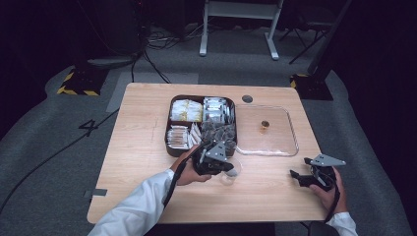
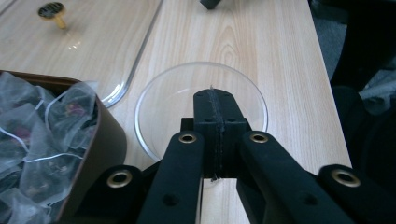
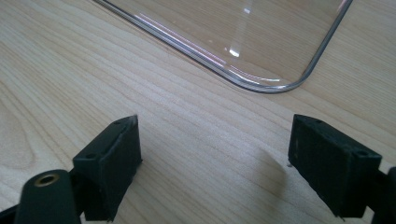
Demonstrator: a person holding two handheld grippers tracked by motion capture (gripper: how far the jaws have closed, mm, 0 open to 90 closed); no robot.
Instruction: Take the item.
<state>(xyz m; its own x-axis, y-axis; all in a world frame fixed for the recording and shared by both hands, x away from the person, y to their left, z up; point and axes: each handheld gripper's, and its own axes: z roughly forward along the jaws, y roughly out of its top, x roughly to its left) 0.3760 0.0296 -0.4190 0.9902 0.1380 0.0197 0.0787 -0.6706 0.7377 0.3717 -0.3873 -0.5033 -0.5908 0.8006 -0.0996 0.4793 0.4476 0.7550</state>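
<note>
High view: a person works at a wooden worktop [image 1: 147,147] with two hand-held tongs. The left tongs [image 1: 231,169] hover over a small clear glass dish [image 1: 230,175] that sits on the worktop just in front of a brown compartment box [image 1: 168,142] of tea packets. Seen from the left gripper view, the left tongs [image 2: 214,100] are pressed together with nothing visible between them (only a thin seam shows), and the glass dish [image 2: 159,100] lies directly beneath and ahead of the tips, its rim just beside the box [image 2: 109,140] corner, where mesh tea bags [image 2: 42,135] are piled. The right tongs [image 1: 295,174] rest well apart to the right, jaws spread wide and empty over bare wood in the right gripper view, near the corner of a clear lid [image 3: 261,46] lying flat. The dish is round, with no long axis to align; the left hand is much nearer to it.
</note>
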